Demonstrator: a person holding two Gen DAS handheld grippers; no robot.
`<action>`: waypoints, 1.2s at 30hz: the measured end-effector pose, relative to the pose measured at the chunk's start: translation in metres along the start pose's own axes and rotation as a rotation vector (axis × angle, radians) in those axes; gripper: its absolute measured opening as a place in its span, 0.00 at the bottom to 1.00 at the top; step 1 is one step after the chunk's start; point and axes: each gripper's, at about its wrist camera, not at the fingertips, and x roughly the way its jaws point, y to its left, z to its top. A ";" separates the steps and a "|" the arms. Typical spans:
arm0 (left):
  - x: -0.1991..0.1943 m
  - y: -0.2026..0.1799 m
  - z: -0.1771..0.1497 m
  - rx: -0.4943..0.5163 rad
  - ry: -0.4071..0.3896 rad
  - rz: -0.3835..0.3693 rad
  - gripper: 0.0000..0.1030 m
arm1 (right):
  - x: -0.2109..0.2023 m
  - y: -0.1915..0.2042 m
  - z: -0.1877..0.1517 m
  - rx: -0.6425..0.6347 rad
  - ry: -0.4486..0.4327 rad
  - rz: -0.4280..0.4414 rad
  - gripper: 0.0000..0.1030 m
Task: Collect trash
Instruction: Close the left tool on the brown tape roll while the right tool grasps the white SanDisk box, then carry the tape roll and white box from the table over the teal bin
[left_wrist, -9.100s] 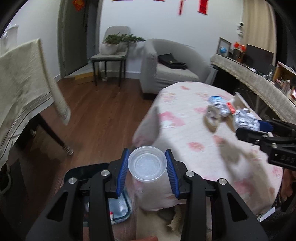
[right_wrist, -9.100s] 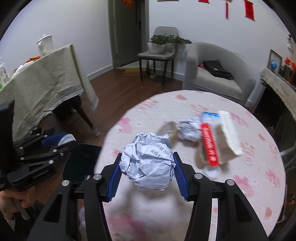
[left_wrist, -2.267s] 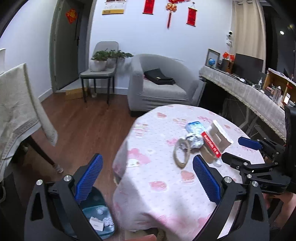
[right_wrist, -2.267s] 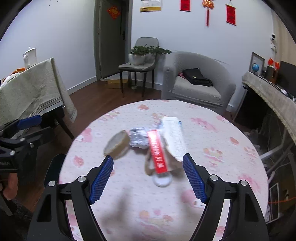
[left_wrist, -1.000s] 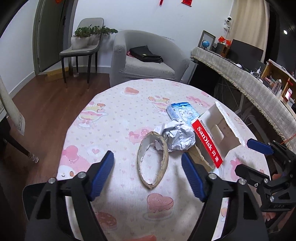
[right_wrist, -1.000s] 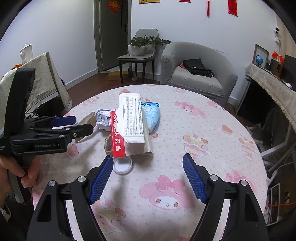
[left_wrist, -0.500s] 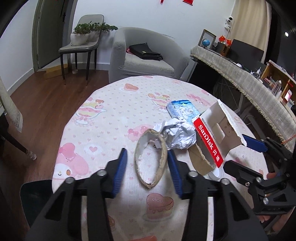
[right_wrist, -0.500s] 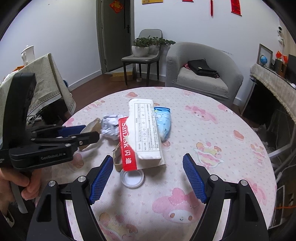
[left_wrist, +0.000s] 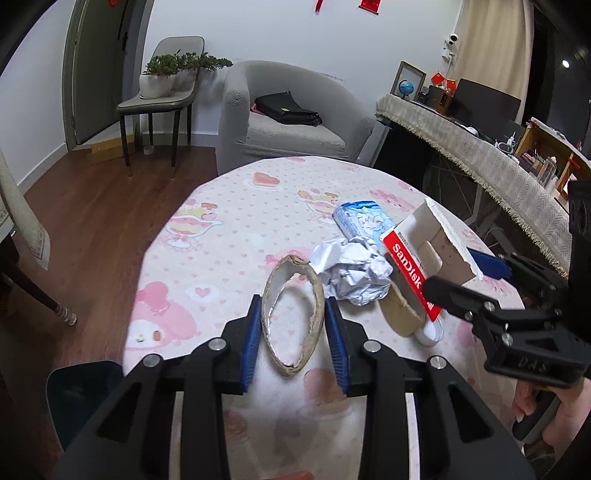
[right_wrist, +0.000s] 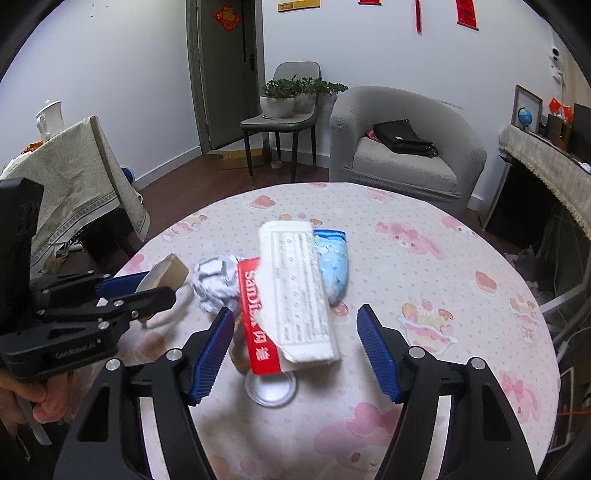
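Bottom centre of the left view, the left gripper (left_wrist: 293, 341) has just been closing and now pinches the cardboard ring (left_wrist: 293, 312) on its sides; it looks light and squashy. Further up, the right gripper (right_wrist: 295, 349) is narrowing, nothing gripped, around the SanDisk box (right_wrist: 291, 295): stiffish, grab its long sides.

table (left_wrist: 229, 236): bears all the trash
ring (left_wrist: 293, 314): nearest the left edge, between the left gripper (left_wrist: 293, 338) pads
paper ball (left_wrist: 354, 273): just right of the ring, touching the box
box (right_wrist: 291, 295): right of the ball, tilted, between the right gripper (right_wrist: 295, 350) fingers
packet (right_wrist: 334, 266): behind the box, partly under it
lid (right_wrist: 271, 389): flat, before the box
bin (left_wrist: 83, 398): on the floor, left of the table
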 end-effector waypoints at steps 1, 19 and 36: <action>-0.003 0.002 0.000 0.001 -0.004 0.003 0.35 | 0.001 0.001 0.001 -0.002 0.000 -0.002 0.67; -0.040 0.041 -0.006 -0.025 -0.042 0.027 0.35 | 0.014 0.001 0.009 0.086 -0.011 -0.057 0.44; -0.068 0.061 -0.006 -0.022 -0.072 0.070 0.35 | -0.003 -0.001 0.025 0.130 -0.058 -0.150 0.30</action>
